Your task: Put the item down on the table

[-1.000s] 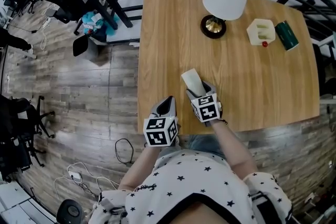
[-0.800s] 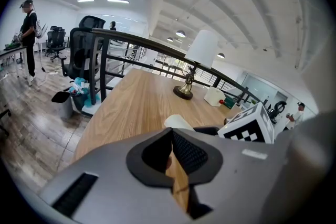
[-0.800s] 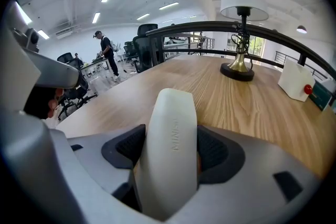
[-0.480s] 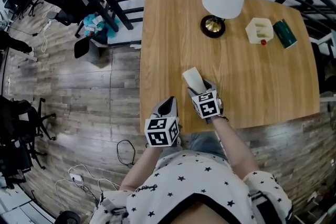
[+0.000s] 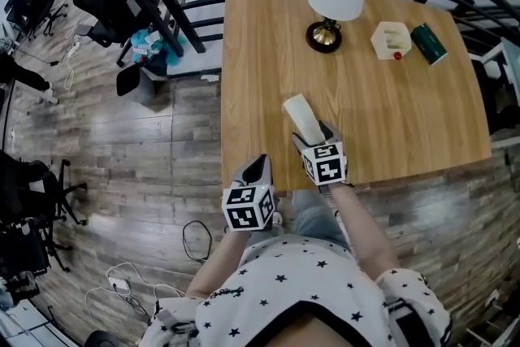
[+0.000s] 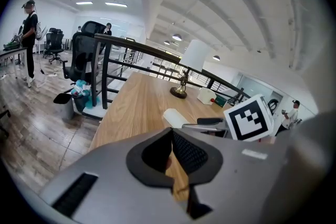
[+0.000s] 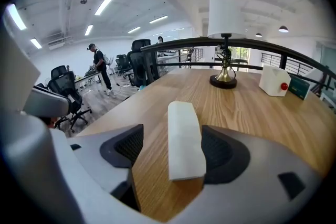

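Right gripper (image 7: 173, 150) jaws just opened, white oblong block (image 7: 185, 136) lying free between them on table (image 7: 252, 113); probably light, stiff, smooth, so regrip across long sides; left gripper (image 6: 170, 138) clenched, empty.

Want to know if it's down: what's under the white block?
The wooden table: the white block lies flat on it. The patch directly beneath it is covered.

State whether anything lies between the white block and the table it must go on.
Nothing visible: the white block seems to rest on the table, between the right hand-held gripper's jaws, which have just been opening.
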Motion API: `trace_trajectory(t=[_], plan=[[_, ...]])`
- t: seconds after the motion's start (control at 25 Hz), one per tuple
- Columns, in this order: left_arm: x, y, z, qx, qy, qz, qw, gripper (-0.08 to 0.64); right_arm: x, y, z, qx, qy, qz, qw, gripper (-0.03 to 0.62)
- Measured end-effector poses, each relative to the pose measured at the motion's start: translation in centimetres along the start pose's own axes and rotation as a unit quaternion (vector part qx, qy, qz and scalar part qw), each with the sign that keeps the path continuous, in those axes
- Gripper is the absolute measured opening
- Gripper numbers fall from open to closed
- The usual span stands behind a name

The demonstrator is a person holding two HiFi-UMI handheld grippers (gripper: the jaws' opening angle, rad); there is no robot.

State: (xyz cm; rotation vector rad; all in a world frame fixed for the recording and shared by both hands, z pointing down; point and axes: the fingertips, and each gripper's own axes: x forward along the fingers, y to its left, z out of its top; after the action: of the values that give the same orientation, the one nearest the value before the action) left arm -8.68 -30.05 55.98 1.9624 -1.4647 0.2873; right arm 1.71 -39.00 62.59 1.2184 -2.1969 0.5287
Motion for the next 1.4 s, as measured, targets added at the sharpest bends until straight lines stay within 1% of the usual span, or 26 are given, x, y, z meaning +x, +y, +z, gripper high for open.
trace_trajectory(t=[0.28,0.32,0.44,0.56,0.76,0.96,1.2,1.4], plan=[[-3.6,-1.1,-1.7,0.014,-0.009,-0.017,0.9997,0.014,-5.5,3.8,0.3,0.022,-0.050,0.012,0.998,0.319],[-4.0,-1.1,-1.9,0.016,-0.010,-0.019,0.9996,0.013,-6.3,4.4,0.4,0.025,-0.060,0.012,0.998,0.304],[-5.5,-1.2,-2.8,0.018,-0.014,-0.023,0.9995,0.014,-8.8,5.8,0.3,0.031,-0.089,0.005,0.996,0.232],[-7.0,-1.4,-3.4,0.021,-0.017,-0.028,0.9992,0.013,-11.1,7.0,0.2,0.037,-0.108,-0.003,0.993,0.186],[-9.3,-2.0,-3.8,0.028,-0.026,-0.040,0.9985,0.013,-14.7,9.0,0.2,0.045,-0.134,-0.013,0.990,0.125],[-11.2,-2.4,-4.3,0.037,-0.036,-0.048,0.9975,0.014,-17.2,10.3,-0.5,0.048,-0.146,-0.023,0.988,0.043],[-12.6,-2.4,-5.0,0.045,-0.044,-0.053,0.9966,0.014,-19.3,11.7,-1.5,0.049,-0.159,-0.028,0.986,0.011],[-13.5,-2.6,-5.5,0.052,-0.046,-0.055,0.9961,0.014,-20.7,12.5,-2.0,0.057,-0.169,-0.019,0.984,-0.005]])
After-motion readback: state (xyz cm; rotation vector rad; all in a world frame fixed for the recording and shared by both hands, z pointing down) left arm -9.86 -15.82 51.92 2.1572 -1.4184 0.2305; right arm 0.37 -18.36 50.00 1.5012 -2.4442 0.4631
